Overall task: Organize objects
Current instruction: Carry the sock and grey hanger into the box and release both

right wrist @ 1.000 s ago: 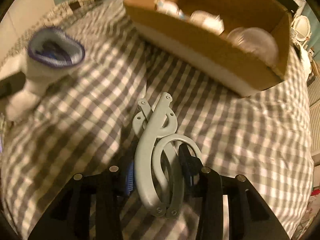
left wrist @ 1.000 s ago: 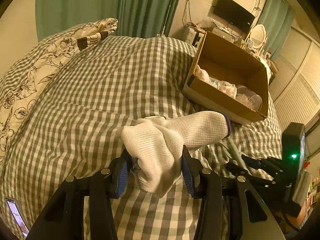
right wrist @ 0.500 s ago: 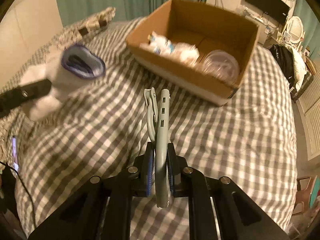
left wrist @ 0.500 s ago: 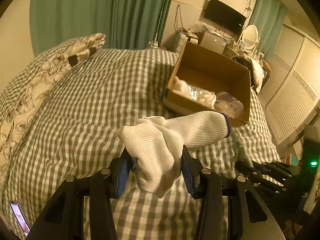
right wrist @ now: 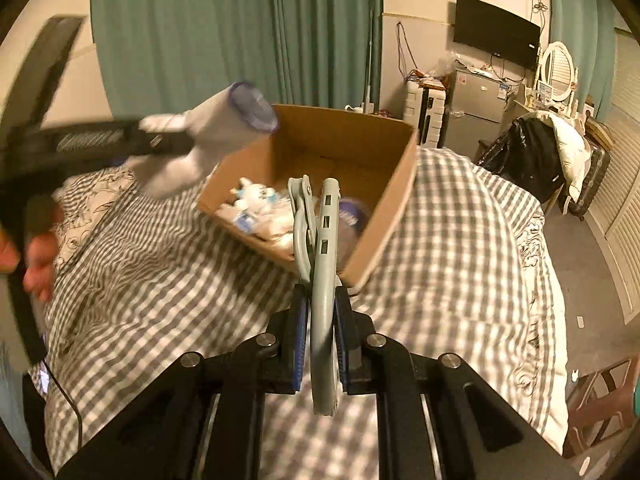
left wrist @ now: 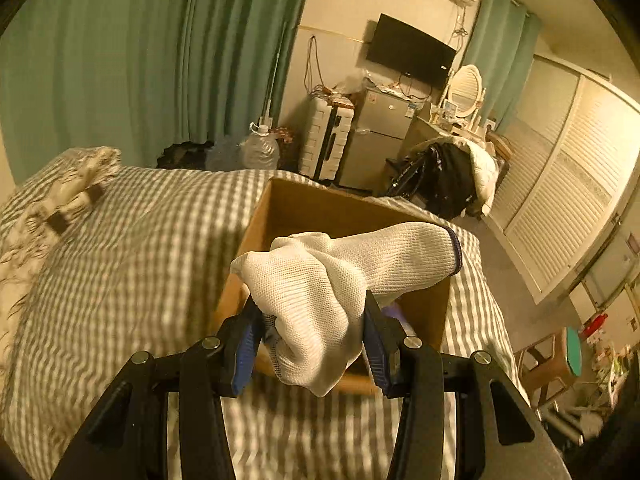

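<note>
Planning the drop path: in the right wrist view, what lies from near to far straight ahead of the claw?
Right claw shut on the grey hanger → checked bedspread → cardboard box → green curtain.

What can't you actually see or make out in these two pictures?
- Left wrist view: the white knit glove hides the open brown cardboard box interior.
- Right wrist view: the grey plastic folding hanger covers part of the box's blurred contents.
- Right wrist view: the left hand-held gripper is motion-blurred.

A black television (left wrist: 410, 57) hangs on the far wall, above a grey fridge (left wrist: 376, 140). Left of them hang green curtains (left wrist: 140, 60). A white suitcase (left wrist: 326, 140) stands just left of the fridge.
</note>
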A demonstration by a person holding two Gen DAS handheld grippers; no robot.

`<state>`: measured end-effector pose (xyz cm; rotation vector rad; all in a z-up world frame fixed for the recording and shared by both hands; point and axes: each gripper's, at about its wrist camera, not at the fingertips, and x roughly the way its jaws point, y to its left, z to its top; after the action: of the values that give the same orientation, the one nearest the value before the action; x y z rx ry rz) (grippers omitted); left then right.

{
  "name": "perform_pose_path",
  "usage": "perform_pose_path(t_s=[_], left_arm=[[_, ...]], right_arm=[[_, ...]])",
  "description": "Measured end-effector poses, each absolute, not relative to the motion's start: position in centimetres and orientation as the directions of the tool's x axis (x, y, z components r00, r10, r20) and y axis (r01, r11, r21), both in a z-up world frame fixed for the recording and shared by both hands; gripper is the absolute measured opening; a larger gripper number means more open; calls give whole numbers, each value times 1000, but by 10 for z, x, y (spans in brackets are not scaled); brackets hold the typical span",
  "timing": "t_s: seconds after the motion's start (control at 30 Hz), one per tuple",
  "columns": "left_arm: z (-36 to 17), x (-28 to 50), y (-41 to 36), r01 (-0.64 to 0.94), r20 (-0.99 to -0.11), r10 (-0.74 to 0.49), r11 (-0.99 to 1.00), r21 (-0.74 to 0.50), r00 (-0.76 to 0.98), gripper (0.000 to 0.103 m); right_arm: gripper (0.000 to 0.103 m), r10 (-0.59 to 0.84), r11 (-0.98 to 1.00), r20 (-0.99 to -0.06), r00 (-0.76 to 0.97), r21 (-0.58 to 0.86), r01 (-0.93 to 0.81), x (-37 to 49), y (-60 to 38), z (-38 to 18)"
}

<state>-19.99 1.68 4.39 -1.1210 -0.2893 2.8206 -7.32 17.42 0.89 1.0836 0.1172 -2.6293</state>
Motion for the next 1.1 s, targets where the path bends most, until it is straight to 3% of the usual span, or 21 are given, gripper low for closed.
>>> perform_pose_path(t_s=[0.33, 0.5, 0.7, 0.93, 1.1], left_arm=[[-26, -259, 13, 38, -762, 162, -970, -238, -627, 57], [-6, -232, -1, 39, -712, 157, -967, -251, -685, 89], [35, -193, -16, 37, -662, 144, -967, -251, -735, 95], [39, -147, -45, 120, -635, -28, -987, -103, -772, 97], [25, -133, -57, 197, -614, -142, -980, -24, -777, 98]], right_arm=[[12, -241, -957, -712, -660, 62, 284, -97, 202, -10], [12, -237, -958, -717, -655, 60, 280, -93, 199, -6], [12, -242, -954, -691, -682, 40, 297, -77, 185, 26], [12, -259, -939, -657, -708, 1, 343, -80, 162, 63], [12, -220, -922, -648, -729, -106, 372, -123, 133, 71]])
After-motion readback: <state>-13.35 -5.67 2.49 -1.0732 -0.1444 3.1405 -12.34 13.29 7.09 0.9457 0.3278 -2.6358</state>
